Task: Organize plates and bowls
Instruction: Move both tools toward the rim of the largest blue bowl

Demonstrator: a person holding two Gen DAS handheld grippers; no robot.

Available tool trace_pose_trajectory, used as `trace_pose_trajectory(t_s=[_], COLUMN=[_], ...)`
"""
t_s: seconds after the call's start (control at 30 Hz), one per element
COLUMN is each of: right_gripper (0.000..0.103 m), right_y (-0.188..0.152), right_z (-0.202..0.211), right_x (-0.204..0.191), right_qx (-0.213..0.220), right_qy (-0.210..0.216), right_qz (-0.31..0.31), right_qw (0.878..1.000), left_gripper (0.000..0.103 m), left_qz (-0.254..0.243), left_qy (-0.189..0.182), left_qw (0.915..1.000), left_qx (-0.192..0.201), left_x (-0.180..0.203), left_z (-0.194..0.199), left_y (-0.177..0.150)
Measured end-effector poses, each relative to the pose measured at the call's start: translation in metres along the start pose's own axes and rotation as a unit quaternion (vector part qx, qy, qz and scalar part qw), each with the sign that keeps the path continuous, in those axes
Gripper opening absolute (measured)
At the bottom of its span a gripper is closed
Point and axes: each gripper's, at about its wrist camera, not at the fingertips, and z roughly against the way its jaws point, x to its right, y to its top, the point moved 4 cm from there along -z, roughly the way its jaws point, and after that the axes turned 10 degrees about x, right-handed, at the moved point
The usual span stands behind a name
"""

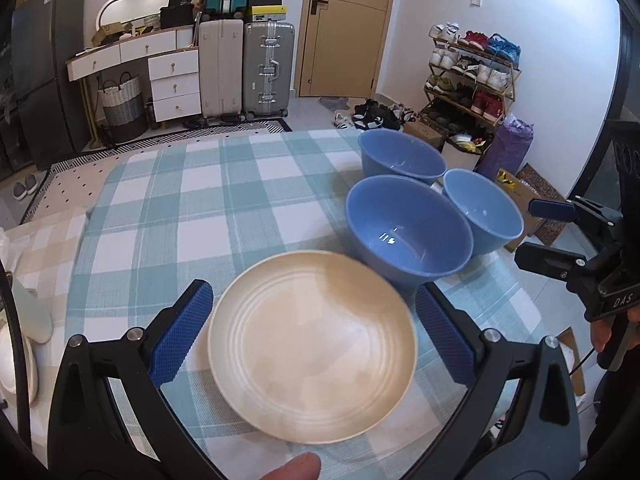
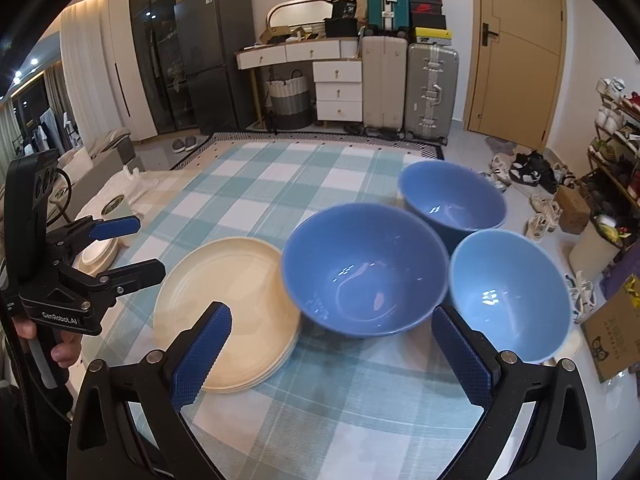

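A cream plate (image 1: 312, 348) lies on the checked tablecloth (image 1: 200, 200); in the right wrist view it tops a low stack of cream plates (image 2: 224, 300). My left gripper (image 1: 314, 292) hovers above it, open, its blue pads clear of the rim. Three blue bowls stand upright just right of the plates: a near one (image 2: 364, 272), a far one (image 2: 452, 200) and a lighter one (image 2: 512, 296). My right gripper (image 2: 330, 316) is open over the near bowl with nothing in it. Each gripper shows in the other's view: the right gripper (image 1: 530, 230), the left gripper (image 2: 148, 245).
More white plates (image 2: 98, 256) sit at the table's left end on a beige checked cloth. The table's right edge runs close behind the bowls, with cardboard boxes (image 2: 616, 328) and shoes on the floor below. Suitcases, drawers and a door stand at the back.
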Motion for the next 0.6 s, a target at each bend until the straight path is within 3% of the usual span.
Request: trace_pose_trajectory(t_s=[0.3,0.6], right_gripper=[0.102,0.102], right_y=[0.034,0.046], right_z=[0.027,0.023], right_x=[0.038,0.071], right_qx=[0.031,0.031], right_qy=[-0.028,-0.048], right_qz=[-0.012,-0.031], right_qw=[0.999,0.998], left_gripper=[0.101,0.101], left_qz=[-0.011,-0.029], left_qy=[-0.010,-0.006], left_qw=[0.9998,0.9995], left_qx=[0.015,0.014], left_x=[0.031,0.056], left_z=[-0.014,-0.044], left_y=[0.047,0.071])
